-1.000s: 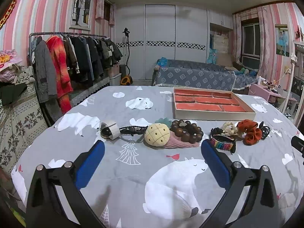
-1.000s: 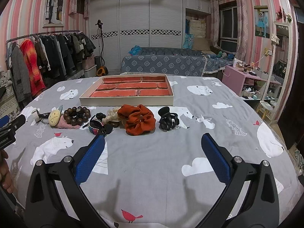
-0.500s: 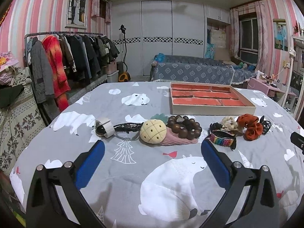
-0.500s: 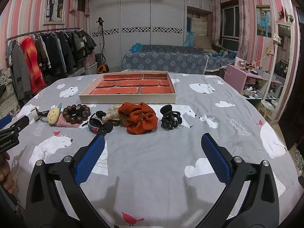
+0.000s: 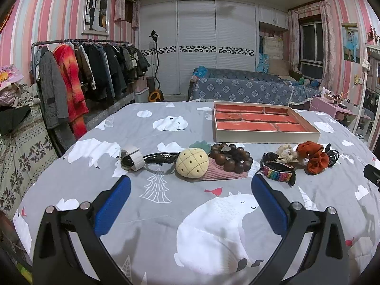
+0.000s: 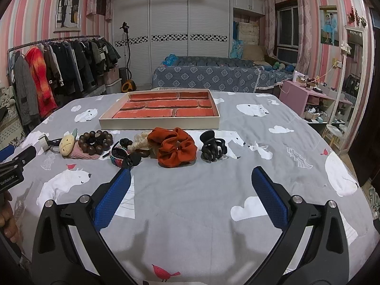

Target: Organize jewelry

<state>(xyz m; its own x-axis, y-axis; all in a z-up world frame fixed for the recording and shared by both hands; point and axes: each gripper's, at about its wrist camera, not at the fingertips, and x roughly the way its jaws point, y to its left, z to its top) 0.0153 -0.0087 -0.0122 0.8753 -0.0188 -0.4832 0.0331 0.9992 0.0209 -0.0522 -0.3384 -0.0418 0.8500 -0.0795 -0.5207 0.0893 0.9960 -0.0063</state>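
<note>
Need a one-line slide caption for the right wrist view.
Open right gripper faces the orange scrunchie and black claw clip, with the empty tray behind.

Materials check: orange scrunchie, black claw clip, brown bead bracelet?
Orange scrunchie: matte woven fabric, gathered folds. Black claw clip: probably plastic, smooth with a dull sheen. Brown bead bracelet: looks like polished wood, round glossy beads; resin is possible.

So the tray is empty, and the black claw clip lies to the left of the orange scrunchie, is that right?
Not quite. In the right wrist view the black claw clip lies to the right of the orange scrunchie, not the left. The tray is indeed empty.
</note>
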